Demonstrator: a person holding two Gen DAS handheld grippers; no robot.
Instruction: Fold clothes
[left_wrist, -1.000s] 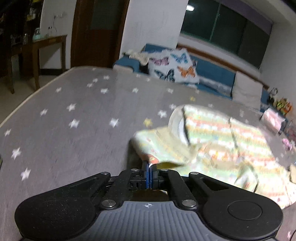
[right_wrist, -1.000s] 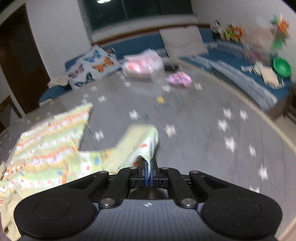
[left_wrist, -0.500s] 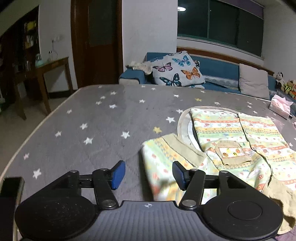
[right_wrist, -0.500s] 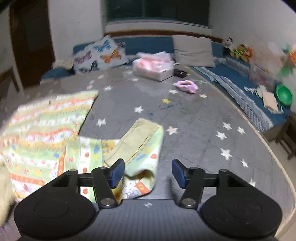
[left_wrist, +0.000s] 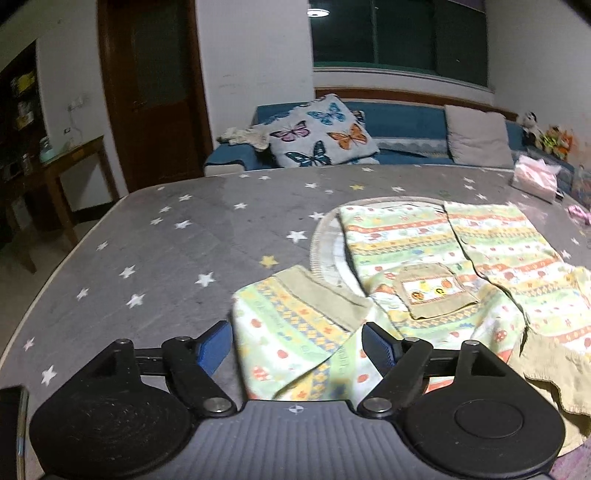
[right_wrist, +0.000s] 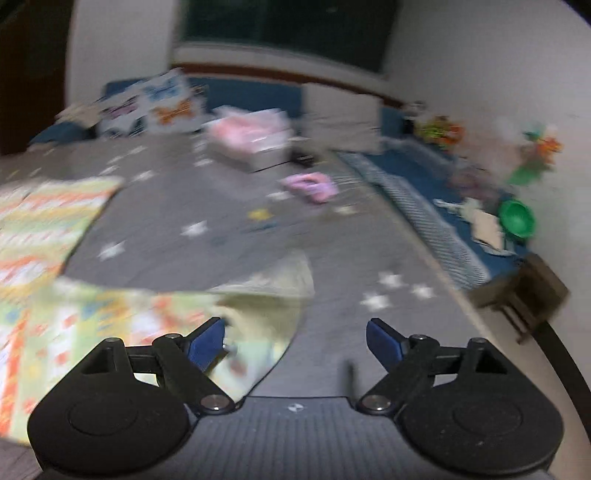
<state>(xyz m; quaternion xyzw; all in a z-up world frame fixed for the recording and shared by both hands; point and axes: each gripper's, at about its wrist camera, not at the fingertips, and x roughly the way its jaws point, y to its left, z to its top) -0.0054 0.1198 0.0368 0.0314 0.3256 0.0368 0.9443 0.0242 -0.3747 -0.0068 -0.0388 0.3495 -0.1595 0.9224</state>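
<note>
A small patterned garment in green, orange and yellow lies on the grey star-print table, with a tan pocket on its front. One sleeve is folded in and lies between the open fingers of my left gripper, which holds nothing. In the blurred right wrist view the garment fills the left side, and its other sleeve lies ahead of my right gripper, which is open and empty.
A pink tissue pack and a small pink object lie at the table's far side. A blue sofa with a butterfly cushion stands behind. The table's right edge drops to a bench and a green bowl.
Both grippers were shut on the sleeves a second ago. They have since opened, let the sleeves drop folded onto the garment, and pulled back; the right one is still moving.
</note>
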